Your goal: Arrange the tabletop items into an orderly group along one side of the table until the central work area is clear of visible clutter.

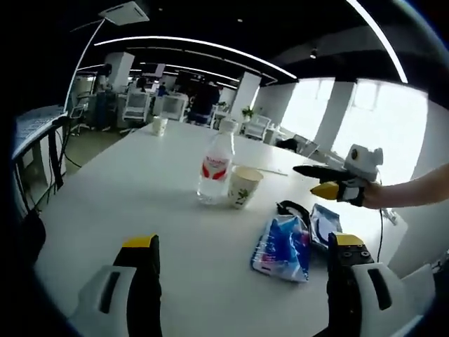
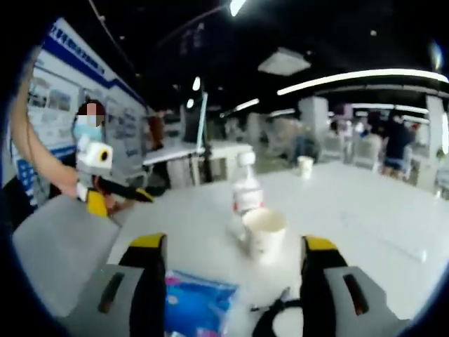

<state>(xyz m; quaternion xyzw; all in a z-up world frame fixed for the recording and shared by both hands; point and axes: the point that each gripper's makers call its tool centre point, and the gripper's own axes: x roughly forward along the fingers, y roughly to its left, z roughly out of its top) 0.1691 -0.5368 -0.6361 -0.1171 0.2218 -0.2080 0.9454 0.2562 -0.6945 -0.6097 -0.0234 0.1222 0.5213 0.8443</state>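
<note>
Both tongs, left tongs (image 1: 242, 256) and right tongs (image 2: 235, 256), wide and empty; could tip water bottle (image 1: 215, 168) or paper cup (image 1: 244, 187) standing close together, if nudged carelessly on bench (image 1: 126, 189).

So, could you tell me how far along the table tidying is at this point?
Early, by the look of it. Nothing looks grouped at an edge: the water bottle, paper cup and blue snack bag sit mid-table, with a second cup far off. Neither tongs hold anything; the left tongs and right tongs are open. All the moving is left.
</note>
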